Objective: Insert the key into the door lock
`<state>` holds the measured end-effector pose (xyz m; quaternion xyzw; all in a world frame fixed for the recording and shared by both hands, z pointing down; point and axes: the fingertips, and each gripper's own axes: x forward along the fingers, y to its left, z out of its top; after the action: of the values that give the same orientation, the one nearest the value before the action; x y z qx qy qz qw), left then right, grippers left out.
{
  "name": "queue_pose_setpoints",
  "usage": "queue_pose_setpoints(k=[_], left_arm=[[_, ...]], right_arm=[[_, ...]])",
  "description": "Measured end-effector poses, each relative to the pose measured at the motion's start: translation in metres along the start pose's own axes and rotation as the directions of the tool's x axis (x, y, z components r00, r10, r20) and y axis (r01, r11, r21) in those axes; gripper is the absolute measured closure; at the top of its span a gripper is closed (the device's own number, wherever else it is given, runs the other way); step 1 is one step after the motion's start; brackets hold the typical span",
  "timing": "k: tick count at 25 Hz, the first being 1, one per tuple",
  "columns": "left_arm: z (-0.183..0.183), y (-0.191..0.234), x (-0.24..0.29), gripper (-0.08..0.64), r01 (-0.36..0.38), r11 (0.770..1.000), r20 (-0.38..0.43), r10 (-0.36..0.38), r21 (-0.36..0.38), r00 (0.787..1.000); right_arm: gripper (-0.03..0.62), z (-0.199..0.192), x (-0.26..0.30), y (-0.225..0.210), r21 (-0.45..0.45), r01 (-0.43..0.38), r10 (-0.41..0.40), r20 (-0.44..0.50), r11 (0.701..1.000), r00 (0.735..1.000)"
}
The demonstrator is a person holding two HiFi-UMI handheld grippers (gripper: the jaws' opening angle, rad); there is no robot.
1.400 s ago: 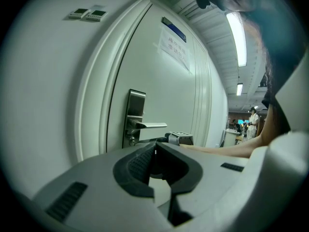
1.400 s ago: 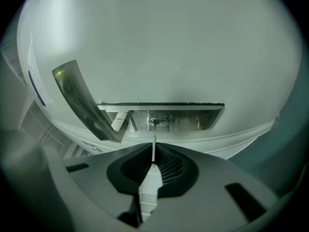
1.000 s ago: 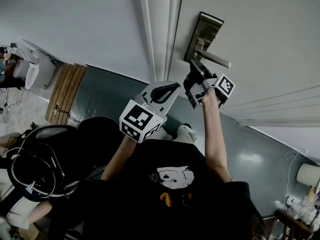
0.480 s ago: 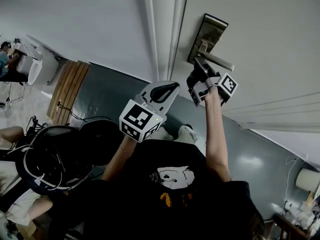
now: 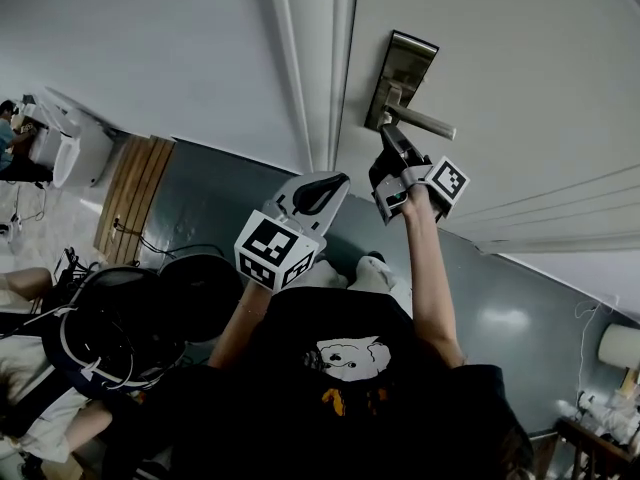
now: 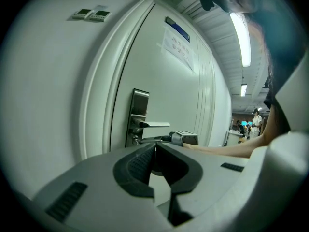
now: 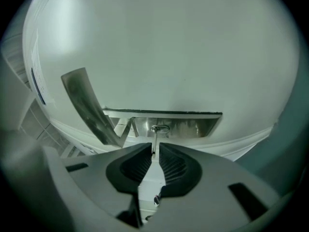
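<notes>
The right arm reaches straight up to the door. The right gripper [image 7: 154, 153] pinches the key [image 7: 154, 140], whose tip is at the keyhole [image 7: 160, 128] under the lever handle [image 5: 425, 122]. The left gripper [image 5: 316, 192] sits lower with the arm bent, squeezed closed on nothing.

The white door [image 5: 520, 58] carries everything here. Fixed flat on it, straight ahead of the right gripper's [image 7: 155, 151] jaws, is a brushed-metal lock plate [image 7: 193, 125]. Its lever handle [image 7: 87, 105] stands out up and to the left of those jaws. The keyhole [image 7: 160, 128] sits just beyond their tips, and the key [image 7: 154, 141] they pinch reaches up to it. From the left gripper's [image 6: 154, 146] jaws the same plate lies ahead and slightly left, and a paper notice [image 6: 177, 46] is stuck to the door high above them. Grey floor [image 5: 215, 193] lies well behind both.
</notes>
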<state>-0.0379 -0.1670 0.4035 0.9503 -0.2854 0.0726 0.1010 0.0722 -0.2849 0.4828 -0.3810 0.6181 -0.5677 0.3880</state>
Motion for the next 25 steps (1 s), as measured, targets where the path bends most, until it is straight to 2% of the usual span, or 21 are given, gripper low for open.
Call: queue_pose_setpoints(k=[11, 15, 20, 25], left_arm=[[-0.019, 0.008, -0.013, 0.546, 0.01, 0.998, -0.018, -0.011, -0.06, 1.0], [-0.024, 0.01, -0.009, 0.546, 0.0, 0.996, -0.022, -0.001, -0.084, 1.0], [-0.033, -0.004, -0.004, 0.546, 0.012, 0.995, -0.046, -0.017, -0.098, 0.999], [-0.036, -0.036, -0.002, 0.546, 0.038, 0.992, -0.049, -0.044, -0.119, 0.998]], right_arm=[[0.561, -0.03, -0.061, -0.007, -0.109, 0.106, -0.11, -0.03, 0.988, 0.993], [0.563, -0.042, -0.08, -0.003, -0.148, 0.12, -0.13, -0.063, 0.982, 0.989], [0.565, -0.053, -0.112, -0.003, -0.159, 0.126, -0.142, -0.091, 0.979, 0.986], [0.565, -0.062, -0.156, 0.0, -0.199, 0.154, -0.175, -0.095, 0.968, 0.98]])
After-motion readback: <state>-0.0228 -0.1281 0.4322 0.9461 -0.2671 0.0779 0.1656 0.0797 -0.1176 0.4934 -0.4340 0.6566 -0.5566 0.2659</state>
